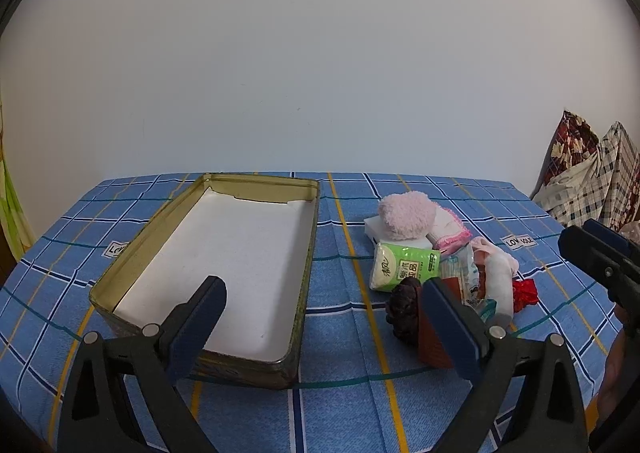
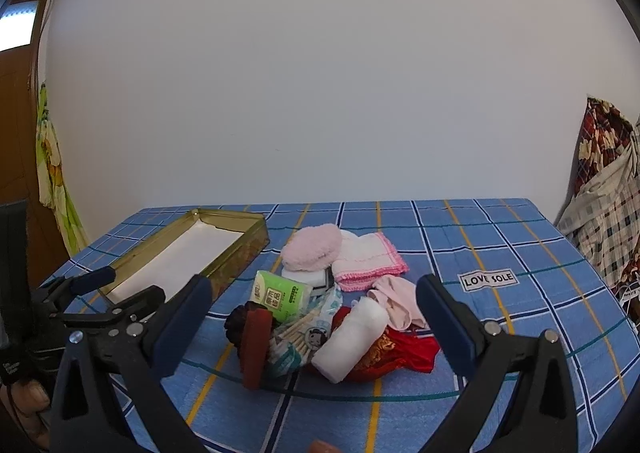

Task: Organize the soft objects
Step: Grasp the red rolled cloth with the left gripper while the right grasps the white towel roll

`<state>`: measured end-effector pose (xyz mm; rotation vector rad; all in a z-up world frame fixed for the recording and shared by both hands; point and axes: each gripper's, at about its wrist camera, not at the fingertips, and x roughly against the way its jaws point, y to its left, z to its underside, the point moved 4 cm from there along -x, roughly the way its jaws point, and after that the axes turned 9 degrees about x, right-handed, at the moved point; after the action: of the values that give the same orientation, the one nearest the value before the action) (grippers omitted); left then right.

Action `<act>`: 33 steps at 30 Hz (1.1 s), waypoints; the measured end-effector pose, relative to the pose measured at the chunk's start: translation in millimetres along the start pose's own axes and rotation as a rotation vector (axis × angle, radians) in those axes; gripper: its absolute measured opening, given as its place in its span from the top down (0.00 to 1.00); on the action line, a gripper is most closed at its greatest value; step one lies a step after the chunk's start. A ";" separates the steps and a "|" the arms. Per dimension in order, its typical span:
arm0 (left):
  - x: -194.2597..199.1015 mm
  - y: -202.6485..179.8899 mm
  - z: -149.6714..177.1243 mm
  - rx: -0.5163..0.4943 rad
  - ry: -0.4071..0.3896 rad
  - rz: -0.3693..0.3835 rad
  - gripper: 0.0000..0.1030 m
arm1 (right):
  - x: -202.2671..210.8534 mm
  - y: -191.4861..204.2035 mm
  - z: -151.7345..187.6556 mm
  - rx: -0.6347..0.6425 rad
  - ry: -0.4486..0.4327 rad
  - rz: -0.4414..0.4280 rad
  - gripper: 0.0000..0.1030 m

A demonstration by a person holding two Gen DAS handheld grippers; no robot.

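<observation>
Blue checked cloth covers the desk, and I take the open tin box as my landmark, its white lining bare. Right of the box I see the soft things heaped together: a fluffy pink puff, a pink-edged folded cloth, a green tissue pack, a white roll on a red fabric piece. My left gripper hangs released over the box's near right corner. My right gripper is spread wide over the heap, grasping nothing.
</observation>
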<state>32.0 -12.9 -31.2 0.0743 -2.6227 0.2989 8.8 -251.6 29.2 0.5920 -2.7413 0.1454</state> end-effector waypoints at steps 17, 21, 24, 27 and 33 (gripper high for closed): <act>-18.8 -22.7 22.7 -0.030 0.062 0.023 0.03 | -8.5 -20.7 19.3 -0.039 0.032 0.016 0.00; -20.3 -31.3 25.9 -0.047 0.065 0.030 0.03 | -8.8 -26.8 23.0 -0.053 0.039 0.018 0.00; -22.8 -35.7 27.9 -0.054 0.070 0.029 0.03 | -8.3 -31.8 26.0 -0.063 0.039 0.022 0.00; -27.4 -42.4 31.1 -0.063 0.085 0.037 0.03 | -8.4 -36.0 29.7 -0.073 0.043 0.023 0.00; -39.2 -65.9 41.8 -0.109 0.121 0.062 0.03 | -13.8 -46.9 41.2 -0.096 0.067 0.026 0.00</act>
<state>53.7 -86.6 -72.8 -0.0602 -2.5189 0.1758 27.9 -295.8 -12.9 0.5157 -2.6746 0.0385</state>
